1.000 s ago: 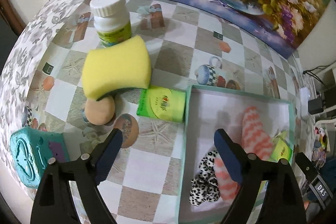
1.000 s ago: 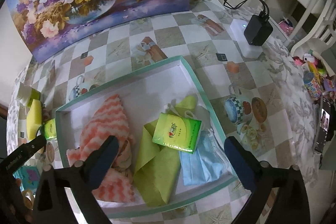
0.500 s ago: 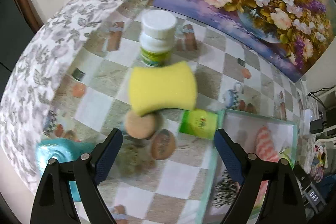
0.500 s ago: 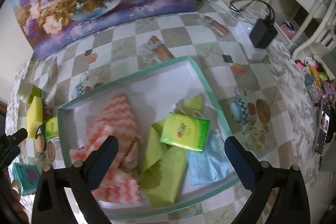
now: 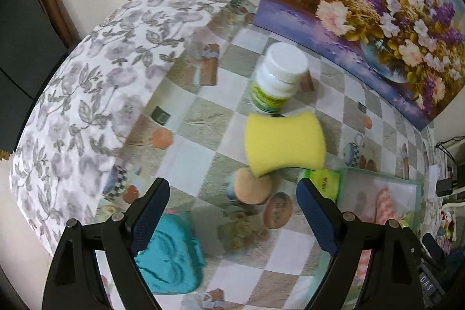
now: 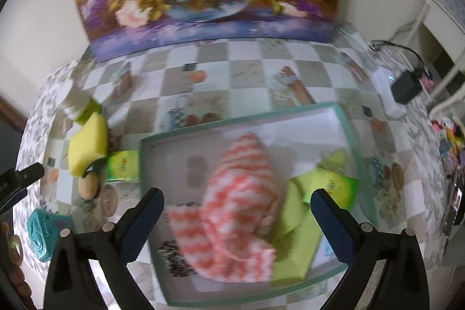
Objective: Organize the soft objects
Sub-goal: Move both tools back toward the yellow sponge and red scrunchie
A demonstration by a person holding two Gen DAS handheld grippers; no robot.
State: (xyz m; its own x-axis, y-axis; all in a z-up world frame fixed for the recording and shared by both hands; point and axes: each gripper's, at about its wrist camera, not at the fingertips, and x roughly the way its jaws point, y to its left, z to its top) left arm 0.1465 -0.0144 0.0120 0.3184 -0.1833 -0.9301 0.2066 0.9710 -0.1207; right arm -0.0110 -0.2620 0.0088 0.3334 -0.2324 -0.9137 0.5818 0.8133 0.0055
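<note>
— Why are the left gripper (image 5: 232, 202)'s jaws wide apart with nothing in them?

— I think it wants a soft thing. Between its jaws sits the round tan puff (image 5: 252, 185). Just past that lies the fat yellow sponge (image 5: 283, 145), leaning on the white-capped bottle (image 5: 277, 77).

— And the right gripper (image 6: 237, 207)?

— Its jaws are apart too, and empty. The pink-and-white wavy cloth (image 6: 238, 211) lies between them, inside the white box with the green rim (image 6: 343, 118), because soft things go there.
</note>
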